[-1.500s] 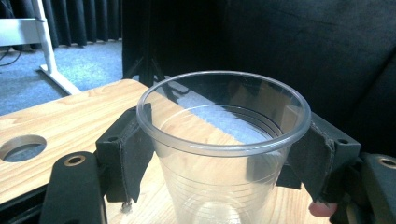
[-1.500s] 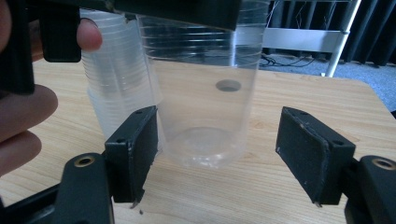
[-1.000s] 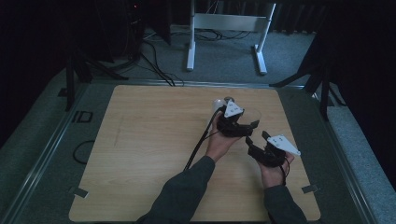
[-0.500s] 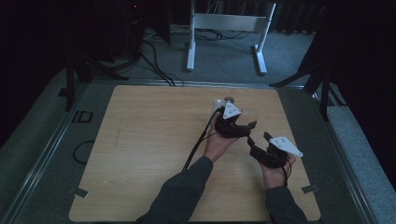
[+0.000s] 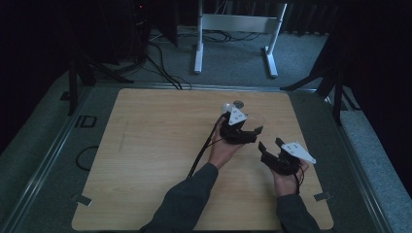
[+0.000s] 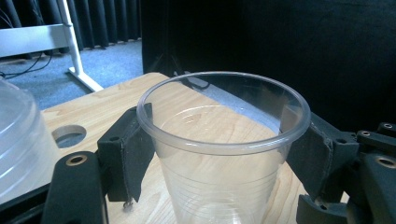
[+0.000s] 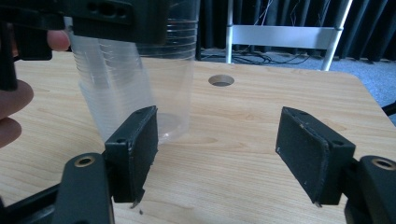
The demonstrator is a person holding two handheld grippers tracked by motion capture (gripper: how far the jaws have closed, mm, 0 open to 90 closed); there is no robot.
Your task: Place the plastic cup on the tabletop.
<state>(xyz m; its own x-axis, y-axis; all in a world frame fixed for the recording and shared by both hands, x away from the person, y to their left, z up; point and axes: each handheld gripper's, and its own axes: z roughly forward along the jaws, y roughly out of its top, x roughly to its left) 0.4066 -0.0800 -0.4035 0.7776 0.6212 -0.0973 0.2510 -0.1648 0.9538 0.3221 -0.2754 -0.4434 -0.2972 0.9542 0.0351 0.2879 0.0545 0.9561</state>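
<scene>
Clear plastic cup (image 6: 223,154) gripped in left tongs (image 6: 224,154) above table (image 6: 112,100).

Dim room: a light wooden table (image 5: 145,145) on grey carpet (image 5: 233,53), a white metal frame (image 5: 238,24) and black curtains (image 7: 369,28) far behind.

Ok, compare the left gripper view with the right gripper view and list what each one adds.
Left gripper view: the clear plastic cup's open rim, with the left gripper clamped on both sides of it. Right gripper view: the right gripper open with nothing between its fingers, and the cup's base above the table. Both: the wooden table with its round hole.
</scene>
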